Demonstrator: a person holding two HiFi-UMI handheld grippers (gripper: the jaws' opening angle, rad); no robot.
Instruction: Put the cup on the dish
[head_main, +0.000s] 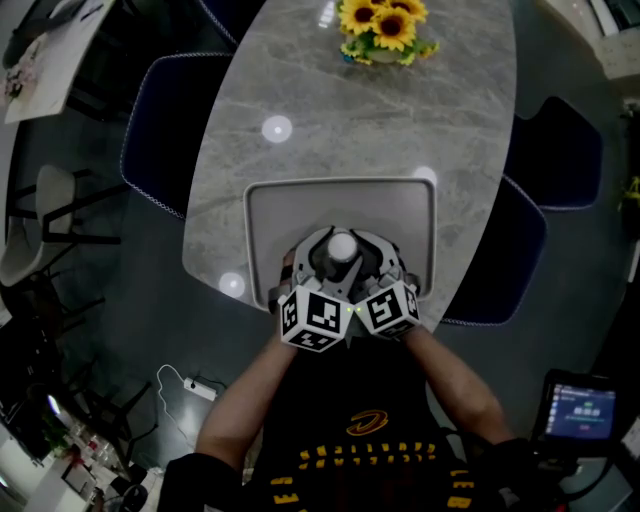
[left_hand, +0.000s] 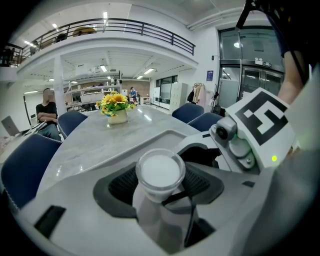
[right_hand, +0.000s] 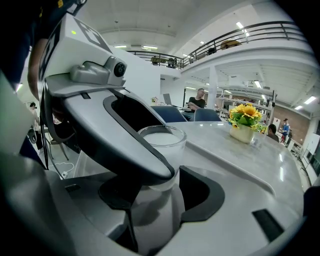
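A white cup (head_main: 342, 246) stands over the near half of the grey rectangular dish (head_main: 400, 205) on the marble table (head_main: 300, 90). My left gripper (head_main: 318, 252) and right gripper (head_main: 368, 252) meet around it from either side, both shut on the cup. In the left gripper view the cup (left_hand: 160, 170) sits between the dark curved pads (left_hand: 120, 185) of my left gripper (left_hand: 159, 192), with the right gripper's marker cube (left_hand: 260, 120) close beside. The right gripper view shows the cup (right_hand: 167, 145) in my right gripper (right_hand: 160, 197), partly covered by the left gripper's jaw. I cannot tell whether the cup touches the dish.
A vase of sunflowers (head_main: 385, 28) stands at the table's far end. Blue chairs (head_main: 160, 130) (head_main: 560, 150) flank the table, one (head_main: 505, 260) near my right arm. A power strip (head_main: 200, 388) lies on the floor. A person (left_hand: 47, 112) sits far left.
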